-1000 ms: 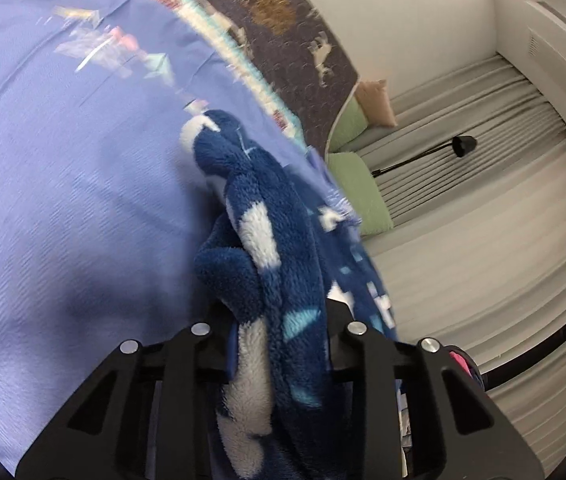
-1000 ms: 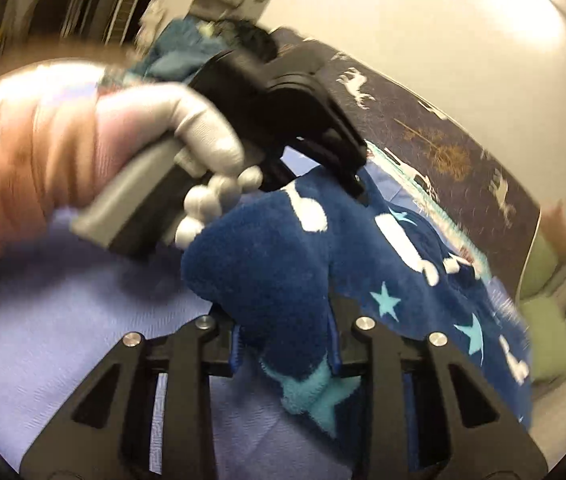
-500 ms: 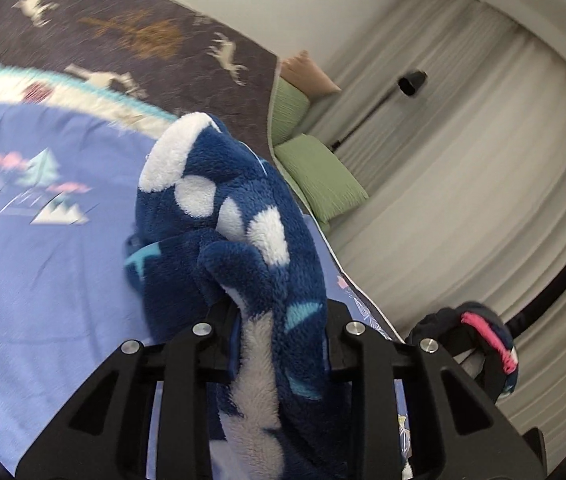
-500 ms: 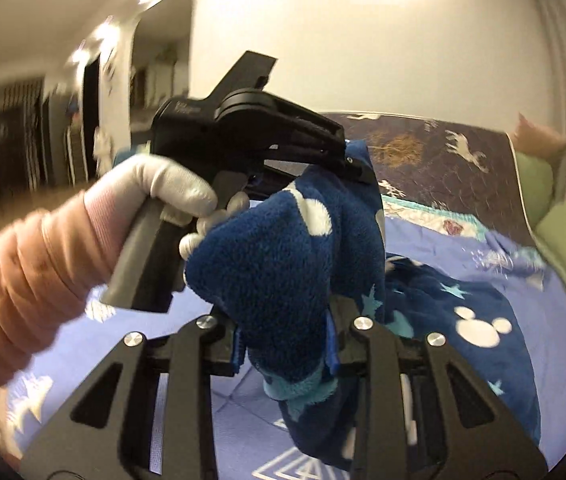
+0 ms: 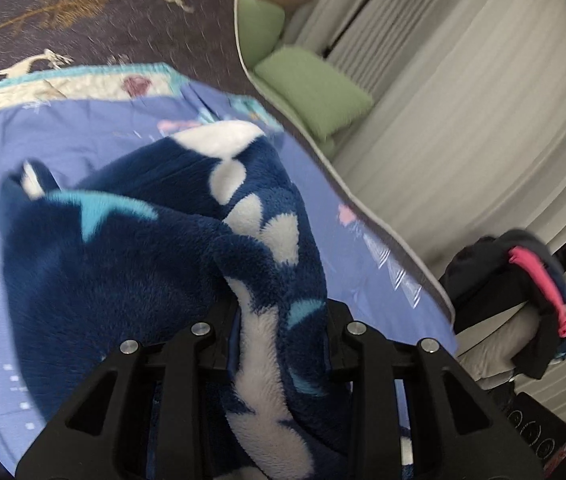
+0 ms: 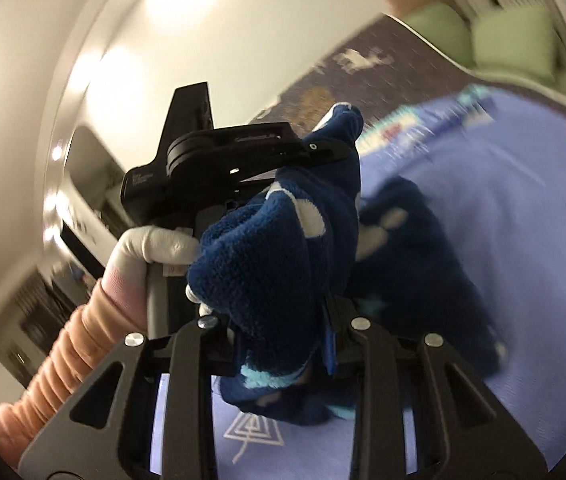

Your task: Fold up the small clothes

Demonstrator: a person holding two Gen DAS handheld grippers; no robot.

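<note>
A dark blue fleece garment [image 5: 123, 260] with white spots and pale blue stars hangs bunched above the blue bedsheet [image 5: 63, 128]. My left gripper [image 5: 283, 312] grips a thick fold of it; its jaws are opening slightly, and the pads still press the fleece. My right gripper [image 6: 283, 320] is shut on another bunch of the same garment [image 6: 267, 264]. In the right wrist view the left gripper [image 6: 323, 148] sits just above and behind, held by a gloved hand [image 6: 155, 244] with a peach sleeve. The rest of the garment trails down onto the sheet [image 6: 503, 200].
A dark blanket with deer [image 5: 83, 8] covers the head of the bed. Green pillows [image 5: 311, 92] lie beside pale curtains [image 5: 463, 120]. A dark clothes pile with a pink strip [image 5: 523, 280] sits off the bed's right edge.
Both grippers have risen and swung across the bed with the fleece held between them. Both wrists have rolled, and more of the garment is lifted off the sheet.
</note>
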